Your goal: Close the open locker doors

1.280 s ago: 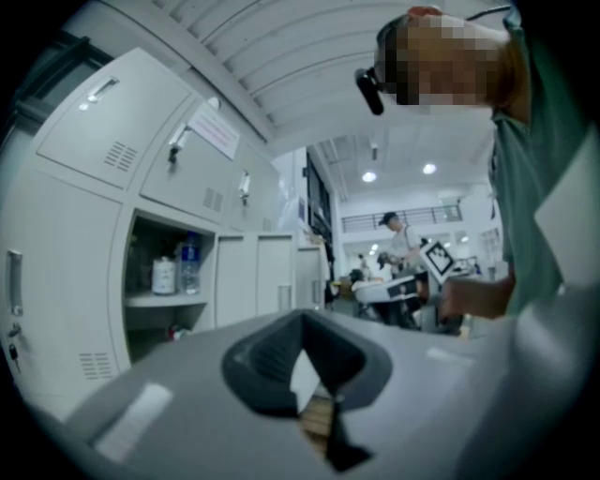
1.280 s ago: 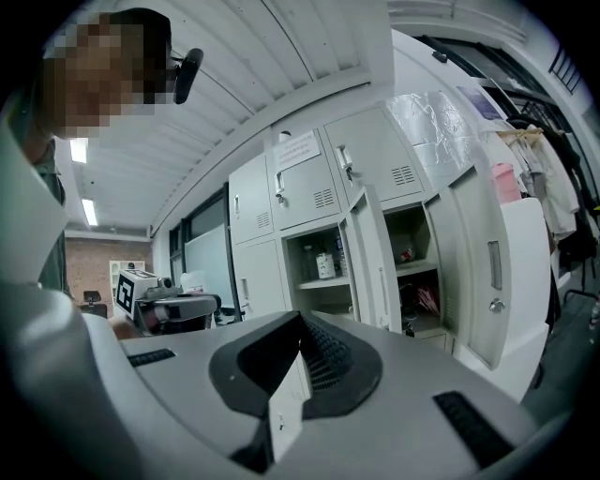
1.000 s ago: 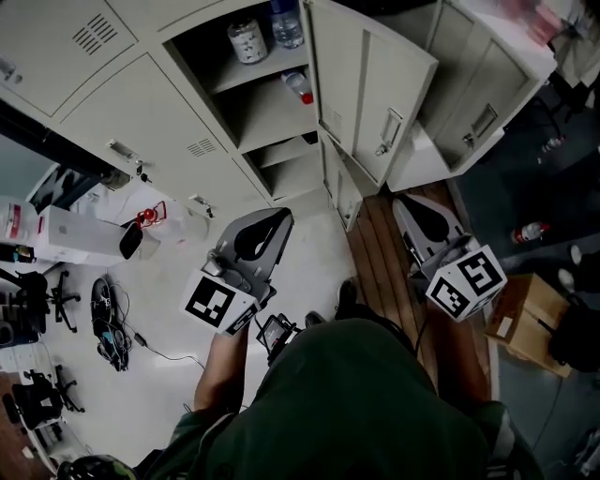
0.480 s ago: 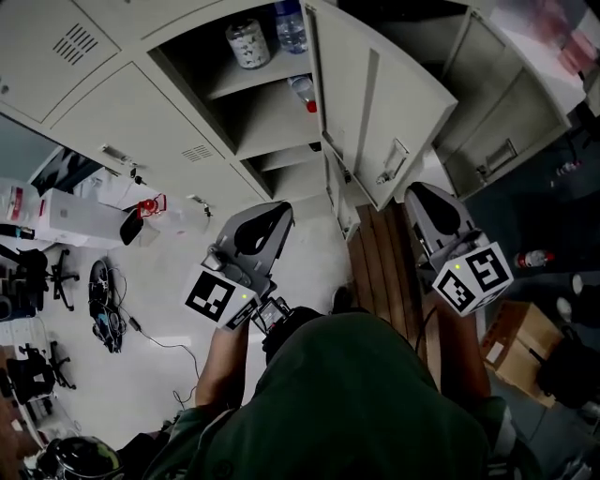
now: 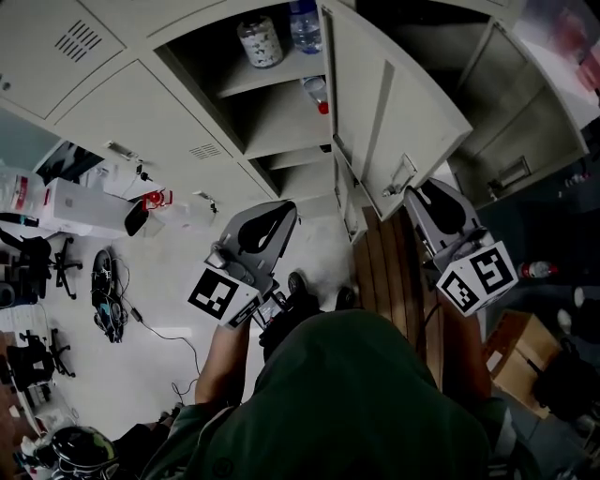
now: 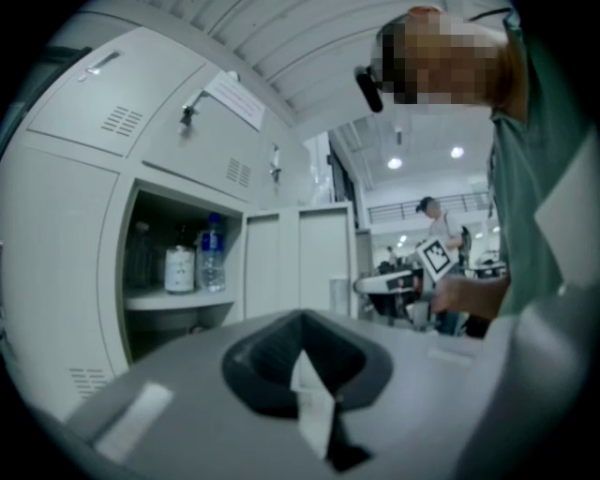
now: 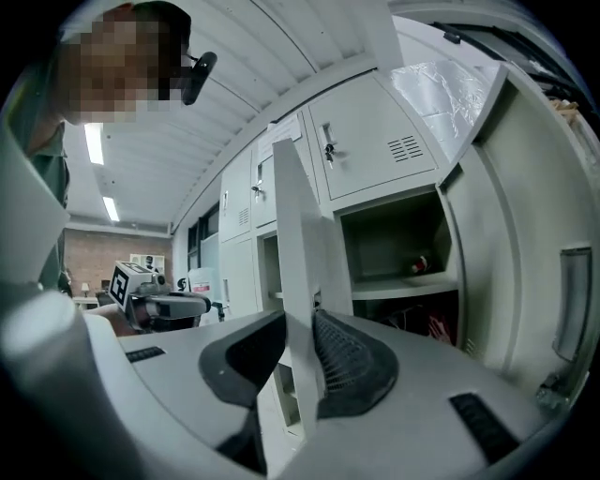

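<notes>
Left gripper view: left tongs (image 6: 300,323) closed tip to tip, empty, left of the open locker door (image 5: 394,103) and apart from it. The right tongs (image 7: 298,349) have just been opening; that door's edge stands in their gap, ungripped. Risk, as judged: the loose edge may slip out when pushed. Head view shows a second open door (image 5: 525,141) right of it; the left gripper view does not.

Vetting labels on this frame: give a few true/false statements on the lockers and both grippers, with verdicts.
1. The edge of the open locker door stands between the jaws of the right gripper. True; those jaws have just been opening.
2. The left gripper holds the bottle. False: its jaws are together on nothing; the bottle stands on the upper shelf.
3. A jar stands beside the bottle. True.
4. Every locker door is closed. False: the open locker door stands swung out.
</notes>
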`<state>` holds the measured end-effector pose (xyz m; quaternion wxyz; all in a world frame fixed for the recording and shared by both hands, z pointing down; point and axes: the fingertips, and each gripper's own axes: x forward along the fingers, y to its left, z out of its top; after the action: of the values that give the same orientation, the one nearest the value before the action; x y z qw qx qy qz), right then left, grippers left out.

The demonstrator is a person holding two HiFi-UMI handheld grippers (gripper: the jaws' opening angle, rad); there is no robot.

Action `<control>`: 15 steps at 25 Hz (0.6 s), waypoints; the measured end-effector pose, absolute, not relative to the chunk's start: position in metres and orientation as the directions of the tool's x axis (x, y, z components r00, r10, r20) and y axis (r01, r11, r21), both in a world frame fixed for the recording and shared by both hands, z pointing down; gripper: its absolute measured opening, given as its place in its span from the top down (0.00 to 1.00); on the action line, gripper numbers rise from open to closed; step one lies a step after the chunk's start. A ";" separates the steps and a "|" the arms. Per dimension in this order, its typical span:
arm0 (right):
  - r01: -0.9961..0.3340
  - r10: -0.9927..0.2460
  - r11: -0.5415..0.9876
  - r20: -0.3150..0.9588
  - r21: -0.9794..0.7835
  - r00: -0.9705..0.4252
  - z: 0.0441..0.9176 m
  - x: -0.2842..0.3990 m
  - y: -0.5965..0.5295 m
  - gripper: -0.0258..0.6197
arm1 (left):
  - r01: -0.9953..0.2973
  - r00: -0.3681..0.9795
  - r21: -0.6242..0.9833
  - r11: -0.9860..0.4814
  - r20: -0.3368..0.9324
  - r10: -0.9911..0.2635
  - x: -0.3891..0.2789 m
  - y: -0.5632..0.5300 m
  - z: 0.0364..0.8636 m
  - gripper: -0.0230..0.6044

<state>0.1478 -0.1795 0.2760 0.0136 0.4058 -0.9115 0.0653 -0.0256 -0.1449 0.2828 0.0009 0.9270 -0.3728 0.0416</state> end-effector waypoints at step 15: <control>-0.518 -0.512 0.850 0.085 -0.091 -0.855 0.275 0.014 -0.157 0.80 | -0.720 0.691 -0.003 -0.694 0.088 -0.718 -0.089 -0.165 0.289 0.97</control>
<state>0.0143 -0.1568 0.2745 0.0286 0.2679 -0.9614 0.0555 -0.0889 -0.1651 0.2885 0.0157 0.9193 -0.3911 0.0411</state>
